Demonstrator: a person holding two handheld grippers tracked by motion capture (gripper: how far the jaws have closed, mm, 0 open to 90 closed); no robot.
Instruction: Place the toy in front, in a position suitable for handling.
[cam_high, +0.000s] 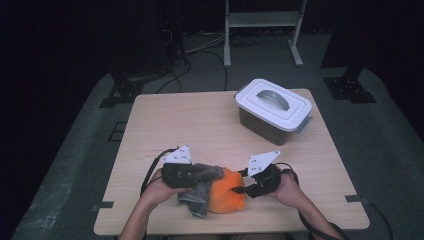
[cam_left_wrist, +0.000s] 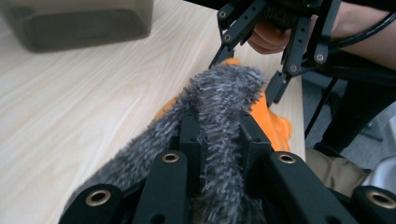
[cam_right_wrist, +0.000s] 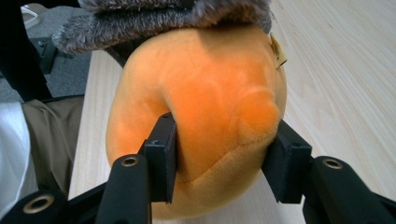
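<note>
Orange and grey plush toy gripped from both sides at the near edge of the table

The soft orange plush toy (cam_high: 227, 192) with its shaggy grey fur part (cam_high: 202, 182) is seen lying on the pale wooden table (cam_high: 200, 120), close to the person's edge; it is judged light, squashy and not fragile, so that a deep bite into the stuffing is called for, since loose fur could slip. The grey fur is pinched between the clenched jaws of the left gripper (cam_left_wrist: 219, 135), while the rounded orange body is squeezed and dented by the right gripper (cam_right_wrist: 224, 149). Well apart, toward the far right corner, a dark translucent plastic box (cam_high: 272, 112) is stood with its white handled lid on, so its contents cannot be told
</note>
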